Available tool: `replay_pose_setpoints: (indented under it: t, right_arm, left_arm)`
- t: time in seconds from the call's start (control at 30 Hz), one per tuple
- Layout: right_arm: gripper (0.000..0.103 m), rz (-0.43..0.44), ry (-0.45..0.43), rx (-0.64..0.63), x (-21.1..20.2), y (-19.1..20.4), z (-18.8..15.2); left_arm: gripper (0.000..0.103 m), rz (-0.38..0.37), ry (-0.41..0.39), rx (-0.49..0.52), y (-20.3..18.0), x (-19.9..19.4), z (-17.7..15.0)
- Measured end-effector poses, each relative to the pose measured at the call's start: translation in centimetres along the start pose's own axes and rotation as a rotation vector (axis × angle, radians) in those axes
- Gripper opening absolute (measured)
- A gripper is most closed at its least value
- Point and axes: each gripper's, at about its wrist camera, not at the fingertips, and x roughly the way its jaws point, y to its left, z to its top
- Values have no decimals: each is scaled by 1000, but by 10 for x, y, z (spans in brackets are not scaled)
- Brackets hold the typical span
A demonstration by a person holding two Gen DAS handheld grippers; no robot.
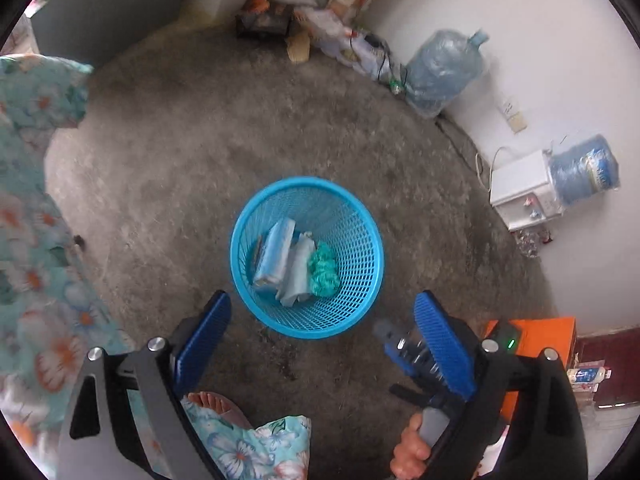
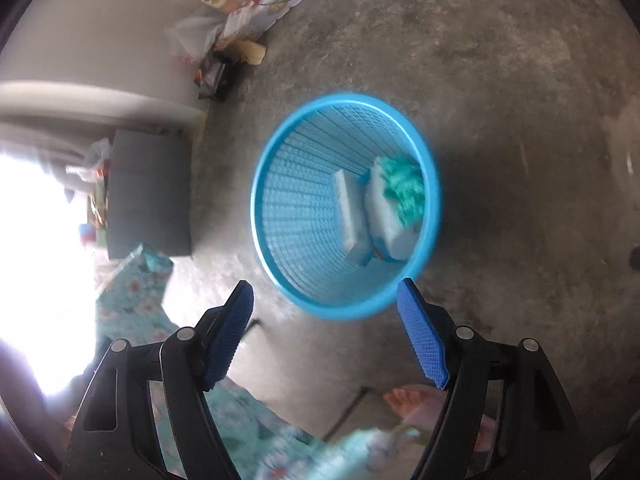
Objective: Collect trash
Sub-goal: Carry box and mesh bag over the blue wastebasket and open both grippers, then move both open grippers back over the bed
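Note:
A blue mesh trash basket (image 1: 362, 264) stands on the concrete floor, below both grippers; it also shows in the right wrist view (image 2: 296, 208). Inside lie light blue-white packets (image 1: 276, 256) and a crumpled teal piece (image 1: 324, 268); the right wrist view shows the packets (image 2: 354, 216) and teal piece (image 2: 404, 188) too. My left gripper (image 1: 322, 312) is open and empty, above the basket's near rim. My right gripper (image 2: 326, 300) is open and empty over the near rim. The right gripper also shows in the left wrist view (image 1: 404, 356), held by a hand at lower right.
Two large water bottles (image 1: 444, 68) and a white dispenser (image 1: 524, 188) stand along the right wall. Bags and clutter (image 1: 280, 16) lie in the far corner. Floral cloth (image 1: 36, 240) fills the left side. An orange box (image 1: 540, 332) sits at right. A grey block (image 2: 148, 192) stands left.

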Motion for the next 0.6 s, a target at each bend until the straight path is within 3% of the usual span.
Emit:
replay_pose_setpoints:
  t: [0.17,0.3,0.5,0.6]
  right_arm:
    - [71,-52,-6,-168,-22,25,-32]
    - [75,-59,-60,-316,-55,54,-60]
    - [80,-25,-146,-531,-108,102,-106]
    - [83,-7,-187,-644,-131,125,-132]
  left_arm:
    - [91,-51,-84,48,-11,-66,-26]
    - [91,-103,-150,74,-17,-122,-65]
    - [91,-92,-255,121,-4,-198,-136]
    - [91,-42,-314,111,12,-224,-166]
